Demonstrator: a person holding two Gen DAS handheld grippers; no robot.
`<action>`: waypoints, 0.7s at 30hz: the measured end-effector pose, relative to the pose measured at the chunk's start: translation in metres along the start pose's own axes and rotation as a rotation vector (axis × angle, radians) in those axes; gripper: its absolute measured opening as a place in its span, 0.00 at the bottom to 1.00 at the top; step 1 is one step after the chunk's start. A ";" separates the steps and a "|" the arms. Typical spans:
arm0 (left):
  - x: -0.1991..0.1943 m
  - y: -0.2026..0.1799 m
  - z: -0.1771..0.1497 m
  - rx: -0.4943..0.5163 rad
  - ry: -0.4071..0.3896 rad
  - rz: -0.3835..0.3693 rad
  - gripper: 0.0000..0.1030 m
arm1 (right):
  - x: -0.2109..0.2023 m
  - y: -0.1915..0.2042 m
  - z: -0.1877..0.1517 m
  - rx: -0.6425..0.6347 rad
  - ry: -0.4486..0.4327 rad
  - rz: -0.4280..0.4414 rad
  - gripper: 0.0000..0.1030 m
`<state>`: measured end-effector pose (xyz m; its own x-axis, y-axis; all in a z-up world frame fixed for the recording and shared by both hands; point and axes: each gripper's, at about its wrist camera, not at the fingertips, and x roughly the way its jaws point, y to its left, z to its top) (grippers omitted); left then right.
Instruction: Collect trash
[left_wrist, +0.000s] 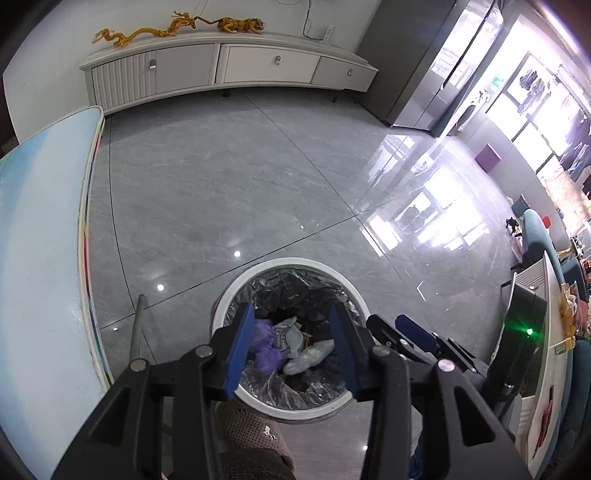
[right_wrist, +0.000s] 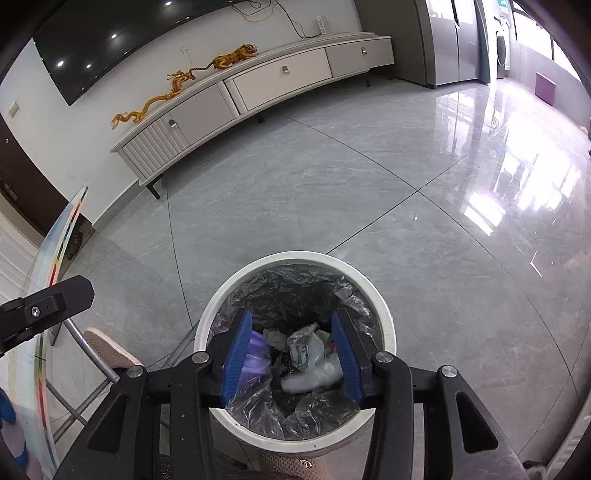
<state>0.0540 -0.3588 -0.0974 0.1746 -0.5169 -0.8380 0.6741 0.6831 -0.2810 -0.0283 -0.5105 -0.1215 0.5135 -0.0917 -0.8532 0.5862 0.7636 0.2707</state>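
Observation:
A white round trash bin (left_wrist: 255, 273) with a clear plastic liner stands on the grey tiled floor, and it also shows in the right wrist view (right_wrist: 221, 295). Inside lie crumpled purple plastic (left_wrist: 267, 347), a clear bag and printed wrappers (right_wrist: 306, 350). My left gripper (left_wrist: 293, 354) is open and empty, hovering right above the bin's mouth. My right gripper (right_wrist: 293, 356) is open and empty too, above the same bin. The right gripper's body shows at the right of the left wrist view (left_wrist: 417, 336); the left gripper's body shows at the left of the right wrist view (right_wrist: 48, 306).
A light blue table (left_wrist: 40, 236) with a striped edge stands left of the bin, on metal legs (left_wrist: 136, 328). A white TV cabinet (left_wrist: 221, 70) with yellow dragon and tiger figures lines the far wall. A white shelf unit (left_wrist: 535, 354) stands at right. A person's slippered foot (right_wrist: 107, 349) is near the bin.

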 end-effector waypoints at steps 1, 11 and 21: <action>-0.001 0.000 0.001 -0.002 -0.002 0.000 0.40 | -0.001 -0.001 0.001 0.002 -0.003 -0.003 0.43; -0.049 0.003 -0.004 0.015 -0.163 0.155 0.60 | -0.029 0.025 0.009 -0.034 -0.061 0.007 0.57; -0.126 0.055 -0.035 -0.069 -0.350 0.364 0.69 | -0.062 0.106 -0.001 -0.164 -0.131 0.066 0.72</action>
<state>0.0442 -0.2379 -0.0231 0.6274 -0.3731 -0.6836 0.4779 0.8775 -0.0403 0.0013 -0.4228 -0.0401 0.6308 -0.1121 -0.7678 0.4445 0.8633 0.2390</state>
